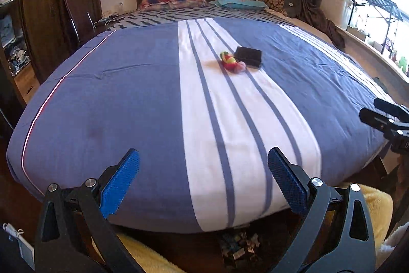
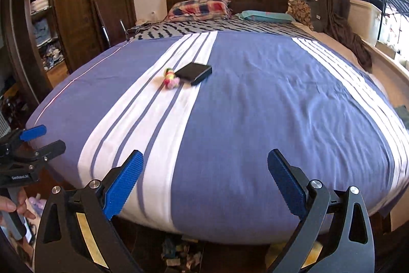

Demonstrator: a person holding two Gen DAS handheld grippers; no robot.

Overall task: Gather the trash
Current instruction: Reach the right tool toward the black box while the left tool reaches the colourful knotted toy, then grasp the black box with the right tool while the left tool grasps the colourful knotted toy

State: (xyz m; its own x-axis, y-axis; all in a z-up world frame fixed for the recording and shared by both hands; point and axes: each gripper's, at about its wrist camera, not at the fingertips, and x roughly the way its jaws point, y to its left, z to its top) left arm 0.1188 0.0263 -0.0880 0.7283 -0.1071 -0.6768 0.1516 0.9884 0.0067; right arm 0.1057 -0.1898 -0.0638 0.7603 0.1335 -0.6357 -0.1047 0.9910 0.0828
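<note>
Two tongs hang wide apart and empty over the foot of the bed [image 1: 143, 99]: the left tongs [image 1: 203, 179] at the bottom of the left view, the right tongs [image 2: 204, 181] at the bottom of the right view. Beyond them, mid-frame on the white stripe, a bright wad [image 1: 231, 61] lies touching a black box [image 1: 249, 56]. The wad seems the trash. It sits just right of centre in the left view, upper left of centre in the right view, its long axis slanting down-right. I judge the left tongs nearer. Scraps [image 1: 239, 244] on the floor below the bed edge are too blurred to name.
</note>
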